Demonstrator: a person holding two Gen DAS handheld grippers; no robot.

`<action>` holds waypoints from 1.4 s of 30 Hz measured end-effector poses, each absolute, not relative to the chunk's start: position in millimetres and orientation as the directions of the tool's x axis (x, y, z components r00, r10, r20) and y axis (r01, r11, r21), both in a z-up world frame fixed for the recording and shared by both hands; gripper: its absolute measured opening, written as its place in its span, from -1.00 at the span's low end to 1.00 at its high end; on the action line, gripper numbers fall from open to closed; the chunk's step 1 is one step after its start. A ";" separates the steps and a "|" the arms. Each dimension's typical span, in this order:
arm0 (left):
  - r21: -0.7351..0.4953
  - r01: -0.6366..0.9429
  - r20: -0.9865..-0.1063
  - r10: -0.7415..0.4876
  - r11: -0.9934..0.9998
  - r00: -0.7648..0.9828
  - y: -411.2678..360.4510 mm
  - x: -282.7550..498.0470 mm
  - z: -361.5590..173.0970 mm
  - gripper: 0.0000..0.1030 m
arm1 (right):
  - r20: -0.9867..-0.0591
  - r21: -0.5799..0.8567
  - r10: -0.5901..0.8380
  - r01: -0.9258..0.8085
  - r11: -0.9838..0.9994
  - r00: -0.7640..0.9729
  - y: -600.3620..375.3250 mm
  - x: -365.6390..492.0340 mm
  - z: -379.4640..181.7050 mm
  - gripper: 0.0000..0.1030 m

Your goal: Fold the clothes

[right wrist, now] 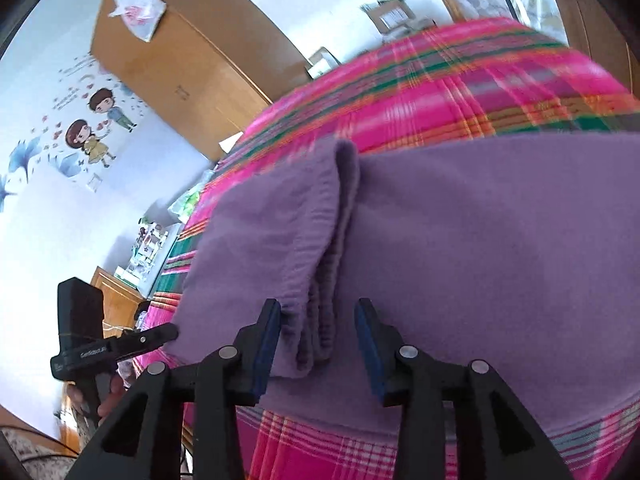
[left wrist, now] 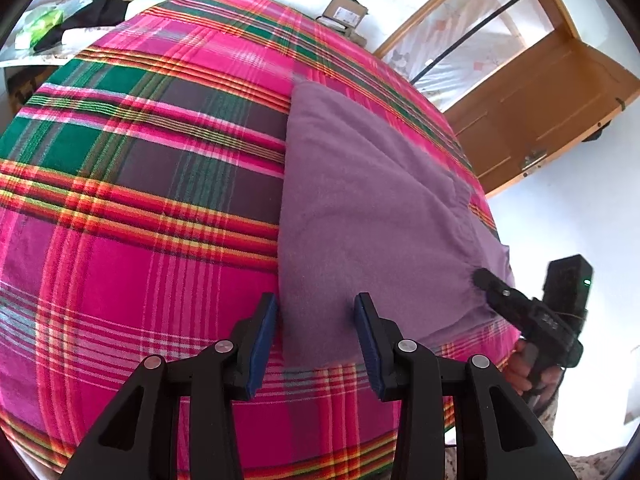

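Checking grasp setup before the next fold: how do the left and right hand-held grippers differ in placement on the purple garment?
The left hand-held gripper straddles the purple garment's straight left edge, one finger over the plaid blanket; the right hand-held gripper sits wholly over the garment.
The right brackets the bunched, gathered band; the left faces flat cloth.
Both are open, at the garment's near end, holding nothing.

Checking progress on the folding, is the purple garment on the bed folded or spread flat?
Partly folded: the purple garment has one flap doubled over itself, its gathered edges stacked near the open right gripper.
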State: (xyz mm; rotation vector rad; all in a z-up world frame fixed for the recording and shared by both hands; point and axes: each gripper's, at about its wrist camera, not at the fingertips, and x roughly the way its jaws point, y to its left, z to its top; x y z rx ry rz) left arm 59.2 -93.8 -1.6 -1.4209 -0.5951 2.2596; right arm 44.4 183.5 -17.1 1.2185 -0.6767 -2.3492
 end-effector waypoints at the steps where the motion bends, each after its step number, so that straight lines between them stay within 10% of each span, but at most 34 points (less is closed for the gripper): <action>1: -0.552 -0.112 -0.737 0.546 -0.826 -0.399 -93.6 59.5 -1.7 -0.20 | -0.633 0.593 -0.562 0.133 -0.794 -0.533 183.1 43.9 -18.4 -0.21; 9: -0.558 -0.115 -0.735 0.554 -0.822 -0.390 -90.8 55.3 -1.1 -0.20 | -0.602 0.595 -0.598 0.202 -0.778 -0.530 184.3 53.1 -5.8 -0.67; 37: -0.576 -0.146 -0.724 0.585 -0.804 -0.365 -82.4 47.9 -2.6 -0.20 | -0.699 0.447 -0.454 0.159 -0.880 -0.553 184.5 -54.5 1.8 -0.28; 42: -0.572 -0.169 -0.724 0.591 -0.803 -0.357 -84.6 45.8 -2.5 -0.21 | -0.670 0.437 -0.449 0.175 -0.882 -0.591 184.4 -52.4 2.9 -0.65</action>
